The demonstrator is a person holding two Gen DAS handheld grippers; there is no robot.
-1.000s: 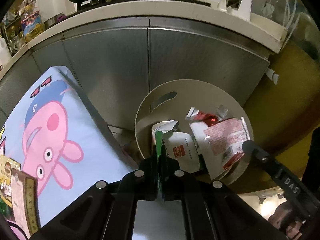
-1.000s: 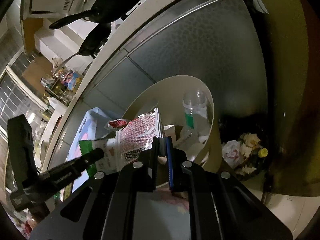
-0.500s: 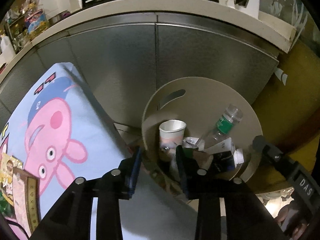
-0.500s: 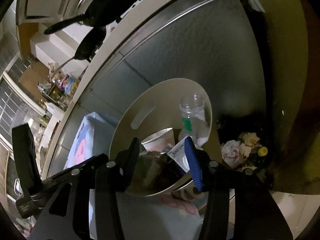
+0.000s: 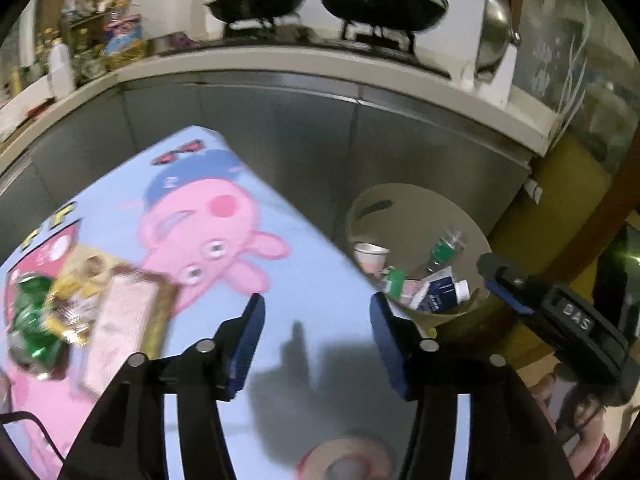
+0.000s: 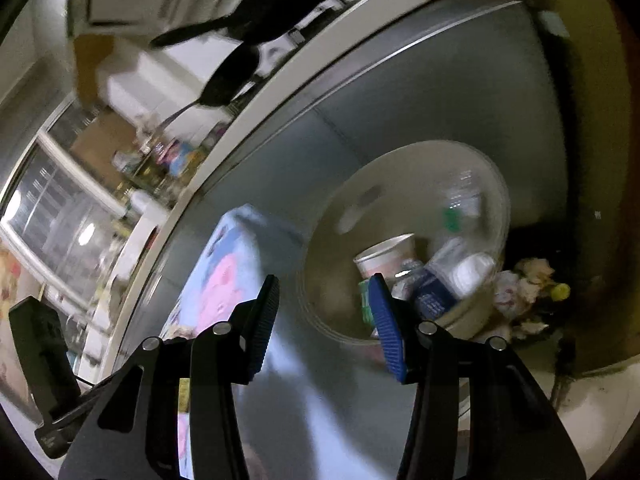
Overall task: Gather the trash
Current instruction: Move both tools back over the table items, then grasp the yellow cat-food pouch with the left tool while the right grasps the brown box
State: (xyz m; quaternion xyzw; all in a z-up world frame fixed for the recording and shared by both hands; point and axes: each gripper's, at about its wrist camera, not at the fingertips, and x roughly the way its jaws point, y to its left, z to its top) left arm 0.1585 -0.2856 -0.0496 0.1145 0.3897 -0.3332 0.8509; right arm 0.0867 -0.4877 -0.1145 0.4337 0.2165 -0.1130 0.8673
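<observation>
A beige round trash bin (image 5: 404,204) stands on the floor beside the table, also in the right wrist view (image 6: 420,168). It holds a paper cup (image 5: 370,254), a plastic bottle (image 5: 446,246), a carton (image 5: 436,294) and wrappers. My left gripper (image 5: 316,312) is open and empty above the cartoon tablecloth (image 5: 160,216). My right gripper (image 6: 322,300) is open and empty, just left of the bin. A crushed green can (image 5: 30,320) and snack wrappers (image 5: 120,320) lie on the table at left.
Steel cabinet fronts (image 5: 280,128) rise behind the table and bin. Pans (image 5: 256,0) sit on the stove above. Crumpled trash (image 6: 524,292) lies on the floor right of the bin. The right gripper's body (image 5: 560,320) shows at right in the left wrist view.
Both grippers were shut on wrappers over the bin, then opened. The wrappers dropped in. Both grippers have pulled back and left, toward the table.
</observation>
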